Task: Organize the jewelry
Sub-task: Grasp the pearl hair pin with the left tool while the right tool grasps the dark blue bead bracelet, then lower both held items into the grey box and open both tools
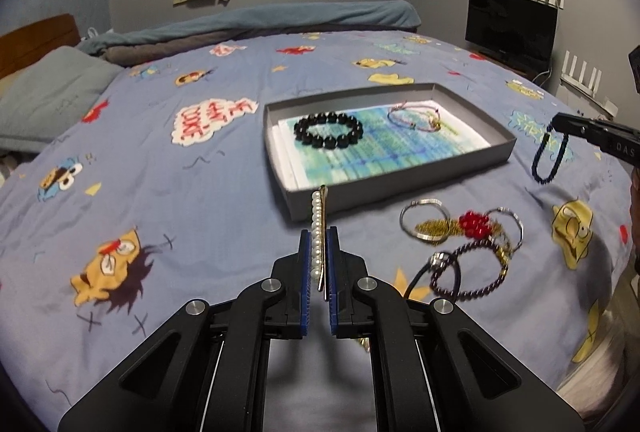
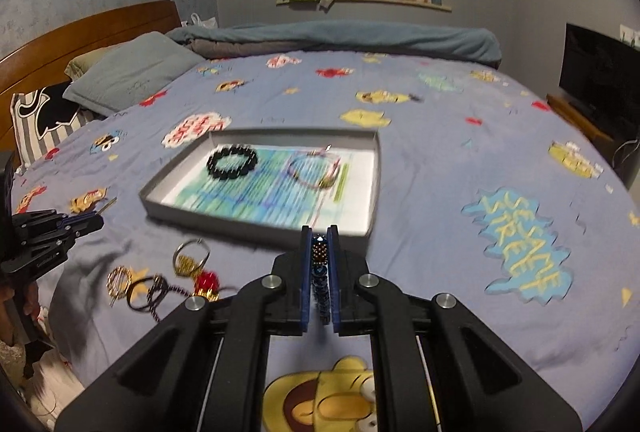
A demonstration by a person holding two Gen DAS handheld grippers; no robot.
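A grey tray [image 1: 400,188] [image 2: 256,230] lies on the bed and holds a black bead bracelet [image 1: 328,130] [image 2: 232,161] and a pink cord bracelet [image 1: 416,114] [image 2: 314,168]. My left gripper [image 1: 319,232] is shut on a pearl hair clip [image 1: 318,228], just short of the tray's near wall. My right gripper [image 2: 320,232] is shut on a dark blue bead bracelet [image 2: 320,268], which hangs as a loop in the left wrist view [image 1: 550,156], right of the tray. A pile of loose jewelry [image 1: 464,236] [image 2: 168,280] lies in front of the tray.
The blue cartoon-print bedsheet [image 1: 180,192] [image 2: 460,172] covers the bed. Pillows [image 2: 128,72] and a folded blanket [image 1: 260,20] lie at the far side. A dark screen [image 1: 510,24] stands at the right by the wall.
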